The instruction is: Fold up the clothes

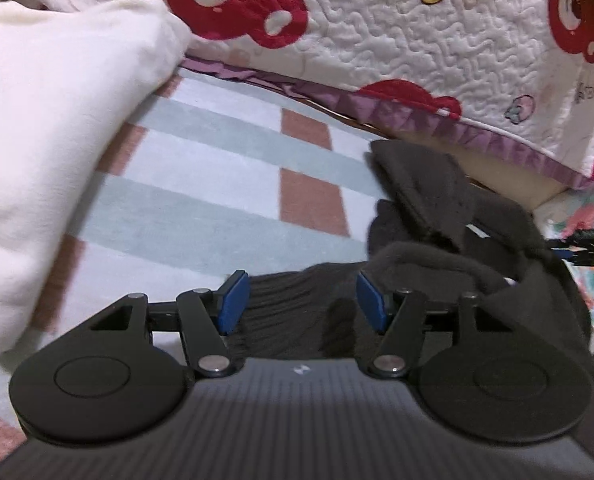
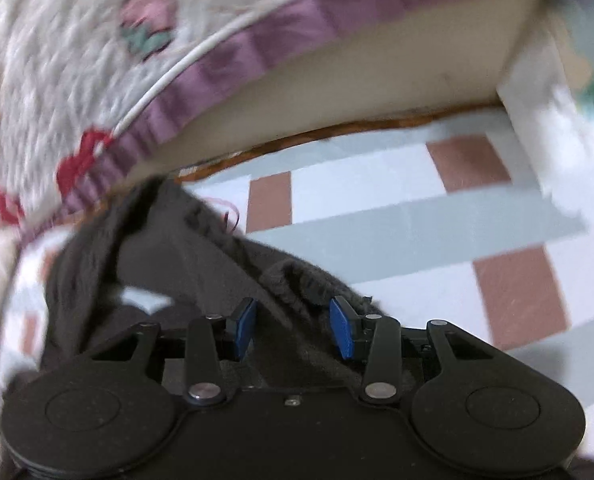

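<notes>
A dark grey knitted garment (image 1: 449,216) lies crumpled on a checked sheet (image 1: 217,184) of pale blue, white and brown squares. In the left wrist view my left gripper (image 1: 303,300) is open, its blue pads on either side of the garment's ribbed edge (image 1: 289,312). In the right wrist view the same garment (image 2: 169,264) bunches up under and between the blue pads of my right gripper (image 2: 293,328), which is open. A folded white garment (image 1: 53,140) lies to the left of the left gripper.
A white quilted cover with red bear prints and a purple border (image 1: 417,40) hangs along the back; it also fills the upper left of the right wrist view (image 2: 77,60). A beige mattress edge (image 2: 337,76) sits under it. Colourful fabric (image 1: 593,216) shows at far right.
</notes>
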